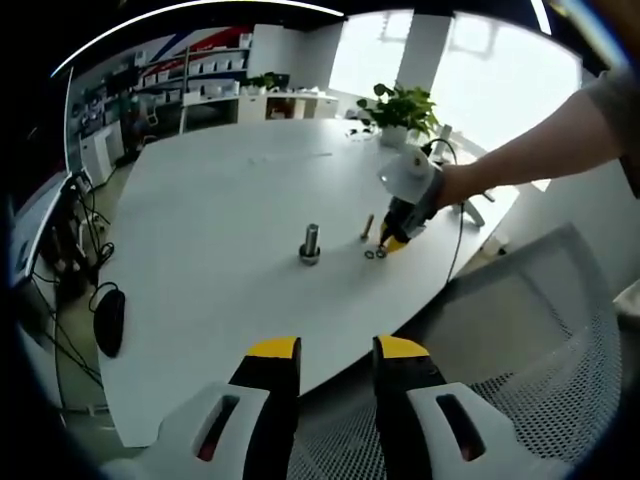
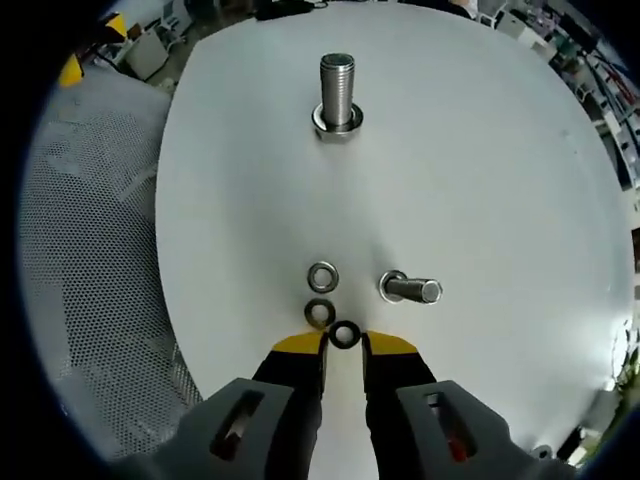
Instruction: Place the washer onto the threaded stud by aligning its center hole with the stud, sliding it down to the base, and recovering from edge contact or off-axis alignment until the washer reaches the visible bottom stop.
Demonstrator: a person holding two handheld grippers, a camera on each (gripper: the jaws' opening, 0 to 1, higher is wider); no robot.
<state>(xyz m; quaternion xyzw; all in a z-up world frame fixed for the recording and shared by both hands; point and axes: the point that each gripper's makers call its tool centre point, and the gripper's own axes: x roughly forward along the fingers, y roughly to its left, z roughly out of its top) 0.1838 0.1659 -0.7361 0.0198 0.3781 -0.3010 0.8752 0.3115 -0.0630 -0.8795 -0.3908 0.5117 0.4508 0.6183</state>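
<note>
The threaded stud [image 2: 337, 92] stands upright on the white table [image 2: 500, 180], with a wider collar at its base. Three washers lie close together near my right gripper [image 2: 343, 343]. One is silver [image 2: 322, 276], one is dark [image 2: 319, 312], and the third, a dark washer [image 2: 344, 334], sits pinched between the yellow fingertips. In the left gripper view the stud [image 1: 310, 243] stands mid-table. A hand holds the right gripper [image 1: 385, 248] low over the washers [image 1: 375, 254], to the right of the stud. My left gripper [image 1: 337, 350] hangs open off the table's near edge, holding nothing.
A spare bolt [image 2: 410, 289] lies on its side to the right of the washers. A mesh chair [image 1: 540, 330] stands at the table edge under the person's arm. A potted plant [image 1: 402, 108] stands at the far edge. Cables and a black mouse [image 1: 109, 320] lie by the left side.
</note>
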